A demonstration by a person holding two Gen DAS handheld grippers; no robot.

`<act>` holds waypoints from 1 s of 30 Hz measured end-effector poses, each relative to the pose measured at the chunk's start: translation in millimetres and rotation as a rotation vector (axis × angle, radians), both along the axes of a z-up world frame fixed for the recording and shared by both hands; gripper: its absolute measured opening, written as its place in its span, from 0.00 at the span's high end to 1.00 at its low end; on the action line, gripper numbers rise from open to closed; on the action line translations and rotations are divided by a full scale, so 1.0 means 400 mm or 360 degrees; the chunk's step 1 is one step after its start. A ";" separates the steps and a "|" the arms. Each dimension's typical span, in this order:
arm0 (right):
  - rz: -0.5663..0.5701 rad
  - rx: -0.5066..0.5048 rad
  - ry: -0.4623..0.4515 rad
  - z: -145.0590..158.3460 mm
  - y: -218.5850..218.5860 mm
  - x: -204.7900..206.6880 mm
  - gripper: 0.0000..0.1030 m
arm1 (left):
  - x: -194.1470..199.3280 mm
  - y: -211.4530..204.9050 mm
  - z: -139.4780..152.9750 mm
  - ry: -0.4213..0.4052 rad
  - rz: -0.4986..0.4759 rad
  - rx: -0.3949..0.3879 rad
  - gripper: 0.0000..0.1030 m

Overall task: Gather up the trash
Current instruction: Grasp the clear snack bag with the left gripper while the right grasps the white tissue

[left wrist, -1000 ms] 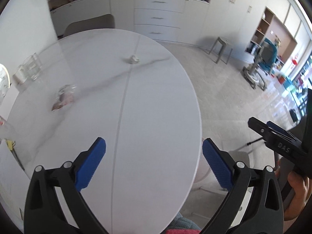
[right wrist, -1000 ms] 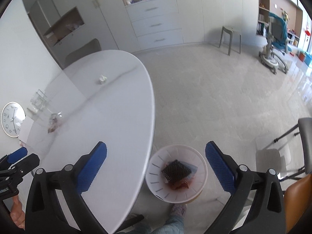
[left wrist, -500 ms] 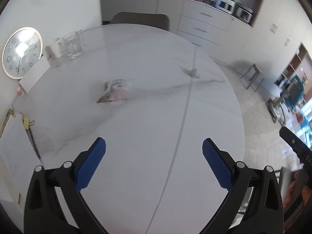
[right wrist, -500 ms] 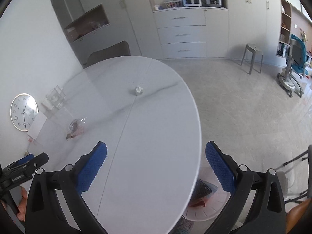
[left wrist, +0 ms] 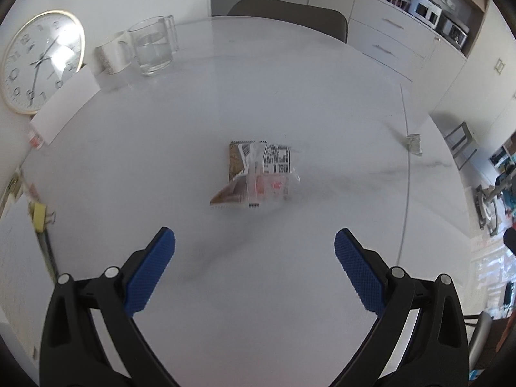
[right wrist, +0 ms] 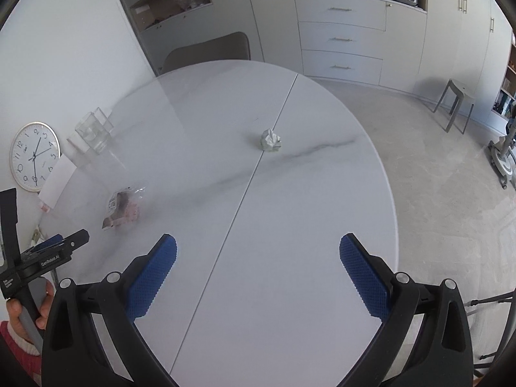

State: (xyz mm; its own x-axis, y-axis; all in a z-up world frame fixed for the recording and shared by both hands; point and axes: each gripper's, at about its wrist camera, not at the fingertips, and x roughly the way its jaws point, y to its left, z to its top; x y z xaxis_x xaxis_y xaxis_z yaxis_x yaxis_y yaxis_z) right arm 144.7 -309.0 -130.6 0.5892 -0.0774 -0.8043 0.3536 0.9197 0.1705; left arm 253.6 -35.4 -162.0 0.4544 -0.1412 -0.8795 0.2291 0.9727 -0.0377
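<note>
An empty snack wrapper (left wrist: pixel 256 174) with a barcode label lies flat on the white marble table (left wrist: pixel 258 290), straight ahead of my left gripper (left wrist: pixel 254 248), which is open and empty a short way before it. The same wrapper (right wrist: pixel 124 208) shows at the left in the right wrist view. A crumpled ball of paper (right wrist: pixel 271 141) sits by the table's seam, well ahead of my right gripper (right wrist: pixel 258 254), also open and empty. That paper ball (left wrist: pixel 414 143) appears far right in the left wrist view. The left tool (right wrist: pixel 45 258) is held by a hand.
A glass of water (left wrist: pixel 151 48), a white mug (left wrist: pixel 113 53), a wall clock (left wrist: pixel 37 64) and a white card (left wrist: pixel 66 103) stand along the table's far left. A yellow clip (left wrist: pixel 40 219) and papers lie at the left edge. A chair (left wrist: pixel 290 13) stands behind the table.
Both grippers have swung left and forward over the table. The wrapper now lies centred before the left gripper; the bin on the floor has left the right view.
</note>
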 end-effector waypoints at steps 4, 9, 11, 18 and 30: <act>0.0004 0.0020 0.0030 -0.039 -0.010 0.070 0.02 | 0.085 -0.045 -0.059 0.0043 -0.0091 0.0083 0.08; -0.0018 0.0042 0.0055 -0.078 -0.020 0.140 0.02 | 0.167 -0.086 -0.109 0.0099 -0.0070 0.0092 0.08; -0.0023 0.0048 0.0059 -0.088 -0.028 0.157 0.02 | 0.193 -0.090 -0.130 0.0143 -0.0035 0.0081 0.08; -0.0019 0.0012 0.0092 -0.127 -0.058 0.228 0.02 | 0.226 -0.095 -0.183 0.0227 0.0047 0.0066 0.41; 0.0160 -0.0218 0.0184 -0.228 -0.146 0.480 0.11 | 0.223 -0.090 -0.162 0.0186 0.0029 0.0071 0.54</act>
State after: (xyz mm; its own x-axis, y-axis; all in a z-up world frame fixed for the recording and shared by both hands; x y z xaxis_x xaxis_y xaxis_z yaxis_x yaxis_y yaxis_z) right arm 336.7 -367.4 -221.7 0.5039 -0.1362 -0.8529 0.2690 0.9631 0.0052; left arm 342.8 -71.2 -226.7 0.3507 -0.0937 -0.9318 0.2081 0.9779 -0.0200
